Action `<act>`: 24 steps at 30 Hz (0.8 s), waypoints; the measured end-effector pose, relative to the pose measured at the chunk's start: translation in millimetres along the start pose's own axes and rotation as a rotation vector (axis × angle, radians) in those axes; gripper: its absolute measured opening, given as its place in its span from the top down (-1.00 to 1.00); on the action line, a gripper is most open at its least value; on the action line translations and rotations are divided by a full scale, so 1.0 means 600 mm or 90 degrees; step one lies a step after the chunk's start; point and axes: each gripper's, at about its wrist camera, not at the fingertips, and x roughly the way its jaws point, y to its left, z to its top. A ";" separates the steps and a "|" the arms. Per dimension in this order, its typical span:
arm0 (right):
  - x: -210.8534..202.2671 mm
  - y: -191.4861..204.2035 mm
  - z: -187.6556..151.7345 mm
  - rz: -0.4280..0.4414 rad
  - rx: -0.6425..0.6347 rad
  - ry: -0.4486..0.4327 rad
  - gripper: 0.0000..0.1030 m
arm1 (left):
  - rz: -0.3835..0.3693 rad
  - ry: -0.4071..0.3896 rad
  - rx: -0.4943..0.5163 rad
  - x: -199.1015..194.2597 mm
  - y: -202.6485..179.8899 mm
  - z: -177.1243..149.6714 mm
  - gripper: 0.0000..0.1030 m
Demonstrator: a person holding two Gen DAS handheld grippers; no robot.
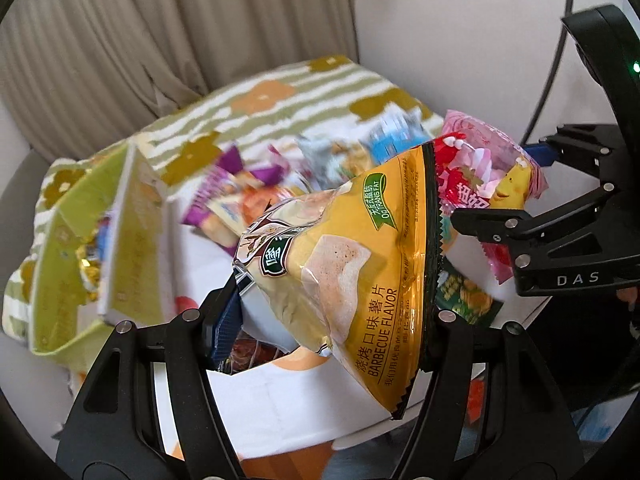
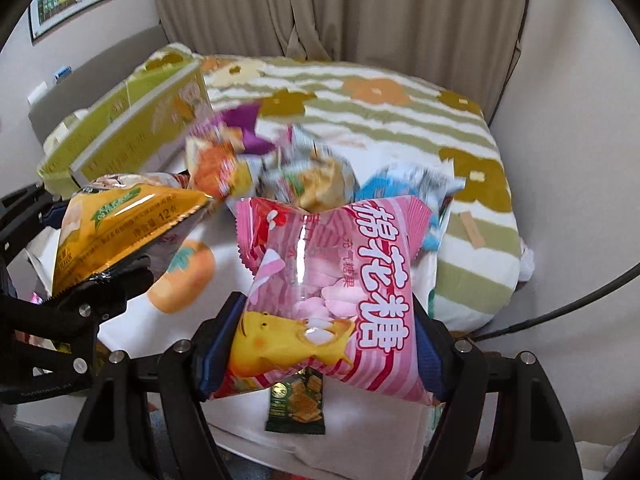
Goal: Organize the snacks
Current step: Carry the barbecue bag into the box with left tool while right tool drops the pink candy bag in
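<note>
My left gripper (image 1: 332,312) is shut on a yellow barbecue chip bag (image 1: 352,264), lifted above the bed; the same bag (image 2: 116,228) shows at the left of the right wrist view. My right gripper (image 2: 320,344) is shut on a pink marshmallow bag (image 2: 332,288), pinched at both sides and raised; that bag (image 1: 484,172) shows at the right of the left wrist view beside the right gripper's fingers (image 1: 492,228). A heap of mixed snack packets (image 2: 304,168) lies blurred on the bedspread behind both bags. A small dark green cracker packet (image 2: 298,404) lies below the pink bag.
An open yellow-green cardboard box (image 1: 100,248) stands at the left with wrapped sweets inside; the box (image 2: 136,120) appears far left in the right wrist view. The bedspread (image 2: 400,120) has green stripes and flowers. Beige curtains (image 2: 340,4) hang behind. A black cable (image 2: 560,308) runs along the right.
</note>
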 end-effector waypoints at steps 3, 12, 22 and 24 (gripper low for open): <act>-0.033 0.009 0.029 0.013 -0.009 -0.031 -0.40 | 0.017 -0.025 -0.024 -0.040 0.036 0.015 -0.23; -0.076 0.119 0.150 0.061 -0.063 -0.111 -0.40 | 0.089 -0.074 -0.097 -0.121 0.218 0.026 -0.23; -0.025 0.306 0.288 0.116 -0.082 -0.132 -0.40 | 0.122 -0.045 -0.146 -0.113 0.445 0.002 -0.23; -0.008 0.335 0.305 0.123 -0.082 -0.126 -0.40 | 0.120 -0.030 -0.152 -0.097 0.480 -0.006 -0.23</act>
